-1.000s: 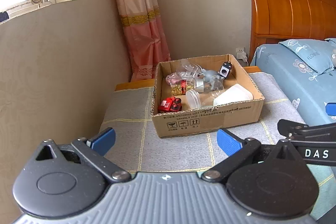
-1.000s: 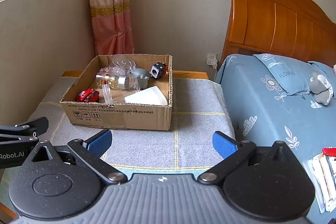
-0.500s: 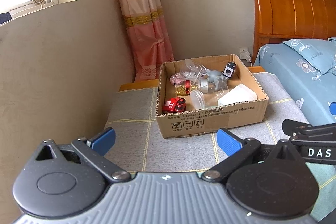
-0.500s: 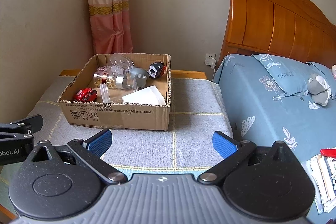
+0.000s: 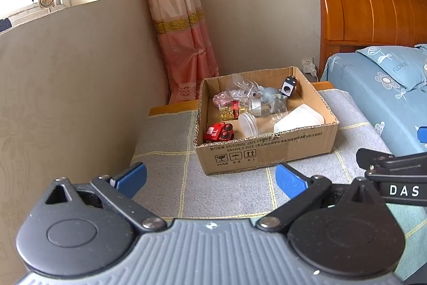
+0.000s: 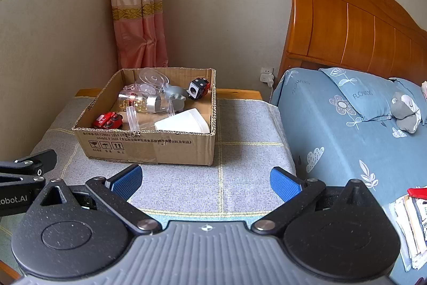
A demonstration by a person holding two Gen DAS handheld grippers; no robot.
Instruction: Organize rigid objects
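Left wrist view: the left gripper [image 5: 210,179] sits low in frame, blue pads spread wide with nothing between them. The brown cardboard box [image 5: 267,151] is centre frame on the grey checked cloth [image 5: 165,178], with a red toy car [image 5: 218,132] in its lower-left corner.

Right wrist view: the right gripper [image 6: 205,179] is also wide apart and empty. The box [image 6: 149,146] sits centre-left, with a black cube with red studs [image 6: 198,88] at its far right.

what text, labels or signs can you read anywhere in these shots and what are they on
"DAS" on the right gripper arm, seen from the left wrist.
"obot.AI", cut off, on the left gripper arm, seen from the right wrist.
"S.L" on the red toy car.
"FLOWER" on the blue pillow.
Three handling symbols on the cardboard box; its printed lines are too small to read.
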